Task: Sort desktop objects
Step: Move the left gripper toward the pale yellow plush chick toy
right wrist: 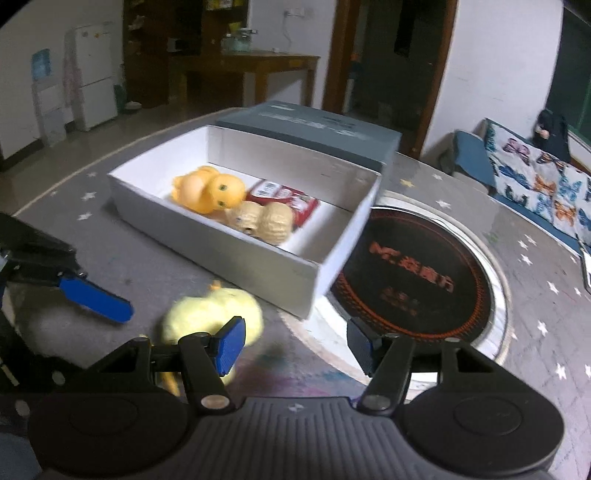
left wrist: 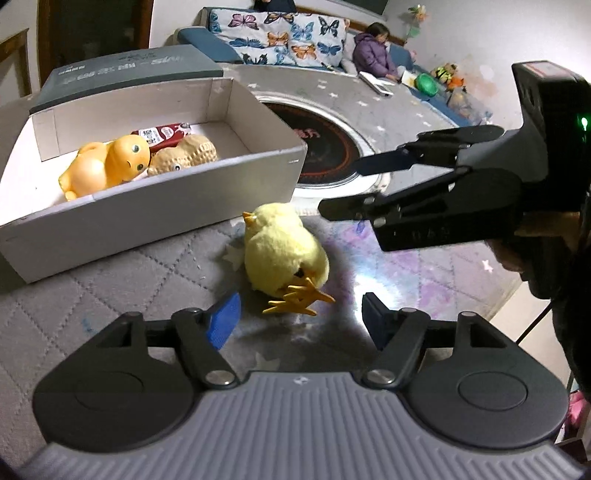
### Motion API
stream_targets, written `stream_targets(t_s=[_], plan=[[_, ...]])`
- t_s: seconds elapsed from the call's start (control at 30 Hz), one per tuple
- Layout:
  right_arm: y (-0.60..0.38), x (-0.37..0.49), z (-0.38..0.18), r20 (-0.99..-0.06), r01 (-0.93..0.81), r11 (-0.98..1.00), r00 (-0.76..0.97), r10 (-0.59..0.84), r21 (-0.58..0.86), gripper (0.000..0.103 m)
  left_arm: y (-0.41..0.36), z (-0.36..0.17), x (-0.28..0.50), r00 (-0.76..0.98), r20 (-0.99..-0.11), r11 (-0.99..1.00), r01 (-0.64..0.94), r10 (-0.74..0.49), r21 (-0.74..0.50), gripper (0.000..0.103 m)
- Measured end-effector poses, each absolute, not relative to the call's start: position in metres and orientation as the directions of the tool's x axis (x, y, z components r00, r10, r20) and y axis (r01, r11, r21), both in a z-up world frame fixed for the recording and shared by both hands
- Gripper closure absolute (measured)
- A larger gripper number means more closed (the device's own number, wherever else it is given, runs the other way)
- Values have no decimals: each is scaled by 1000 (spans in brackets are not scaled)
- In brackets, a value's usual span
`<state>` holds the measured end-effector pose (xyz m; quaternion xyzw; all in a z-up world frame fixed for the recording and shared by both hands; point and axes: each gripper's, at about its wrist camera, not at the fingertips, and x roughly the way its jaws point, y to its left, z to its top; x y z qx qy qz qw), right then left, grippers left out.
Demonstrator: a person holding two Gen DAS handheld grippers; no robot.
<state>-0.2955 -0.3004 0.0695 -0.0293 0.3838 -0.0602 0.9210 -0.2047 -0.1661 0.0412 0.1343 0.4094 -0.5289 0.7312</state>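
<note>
A yellow plush chick (left wrist: 284,251) lies on the grey table cover just in front of my open left gripper (left wrist: 300,320), orange feet toward it. It also shows in the right wrist view (right wrist: 212,315), left of my open, empty right gripper (right wrist: 295,345). The right gripper (left wrist: 340,184) hovers to the chick's right in the left wrist view. An open white box (left wrist: 155,206) holds an orange rubber toy (left wrist: 107,164), a peanut toy (left wrist: 183,157) and a red packet (left wrist: 164,134). The box also shows in the right wrist view (right wrist: 221,240).
The box's grey lid (left wrist: 129,74) lies behind it. A round black hotplate (right wrist: 413,280) is set in the table right of the box. A butterfly-pattern sofa (left wrist: 288,35) with a seated person (left wrist: 373,51) is beyond the table.
</note>
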Motion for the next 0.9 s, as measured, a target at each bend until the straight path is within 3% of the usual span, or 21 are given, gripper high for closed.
stream_targets(t_s=[0.07, 0.3, 0.53, 0.67, 0.9], plan=[[-304, -297, 64, -713, 103, 990, 686, -144, -101, 35, -168, 39, -201, 133, -749, 424, 881, -650, -212, 32], [-311, -287, 37, -753, 120, 988, 640, -152, -97, 35, -160, 42, -182, 199, -755, 484, 857, -624, -174, 32], [-286, -294, 34, -756, 39, 997, 651, -71, -60, 36, -143, 51, -162, 277, -744, 542, 830, -608, -134, 32], [-271, -299, 36, -753, -39, 999, 658, 23, -3, 36, -128, 60, -148, 277, -730, 561, 810, -625, -174, 32], [-261, -298, 38, -746, -57, 998, 665, 23, -19, 35, -125, 65, -154, 205, -712, 500, 835, -671, -230, 32]])
